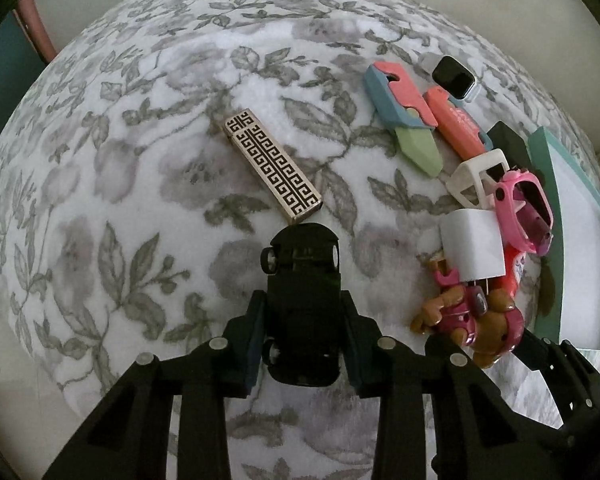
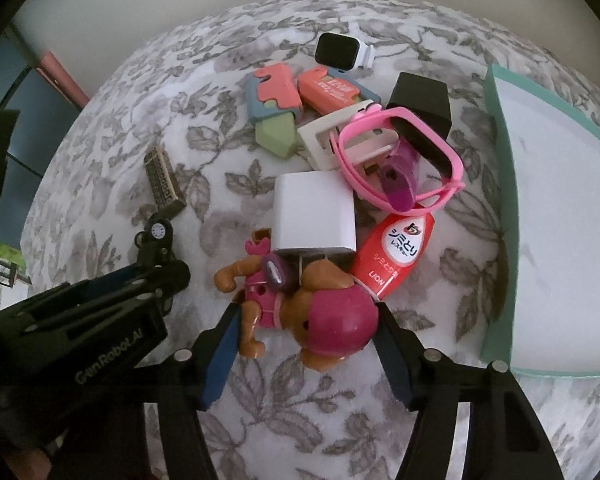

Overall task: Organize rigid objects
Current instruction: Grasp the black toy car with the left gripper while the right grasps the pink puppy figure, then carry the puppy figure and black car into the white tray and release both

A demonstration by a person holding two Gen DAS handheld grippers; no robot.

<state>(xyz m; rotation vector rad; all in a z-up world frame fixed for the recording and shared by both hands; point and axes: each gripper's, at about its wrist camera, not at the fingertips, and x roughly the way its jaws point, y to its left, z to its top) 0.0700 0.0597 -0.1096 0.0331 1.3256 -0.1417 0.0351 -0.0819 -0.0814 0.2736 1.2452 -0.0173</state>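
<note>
Two views, left wrist first. We see the left gripper (image 1: 304, 344) pointing steeply down with its jaws narrowed around a small black toy car (image 1: 302, 312); the blue pads sit against the car's flanks, so we judge it gripped across its width, probably because the long axis runs along the fingers and the narrow sides give flat contact. Car rests on the grey floral plush blanket (image 1: 140, 184). Just beyond the car's far end lies a slim gold lighter with black Greek-key pattern (image 1: 274, 166), nearly touching it. Well to the car's right: coral-blue-green toy knife (image 1: 404, 120), white square charger block (image 1: 474, 244), brown and magenta toy puppy figure (image 1: 472, 316), teal-rimmed white tray (image 1: 580, 240) at the far right, likely the drop spot.

Right wrist view. Our right gripper (image 2: 308, 340) has its jaws partway closed astride the toy puppy (image 2: 312, 312); the right pad looks against the magenta helmet, the left pad near the paws, contact there unclear, so we call it not yet clamped. Behind the puppy, touching: charger block (image 2: 316, 216), red stain-remover bottle (image 2: 396, 256), pink child's sunglasses (image 2: 400, 156). Tray (image 2: 500, 240) sits right of the puppy; the left gripper (image 2: 156, 248) with car is on its left.
</note>
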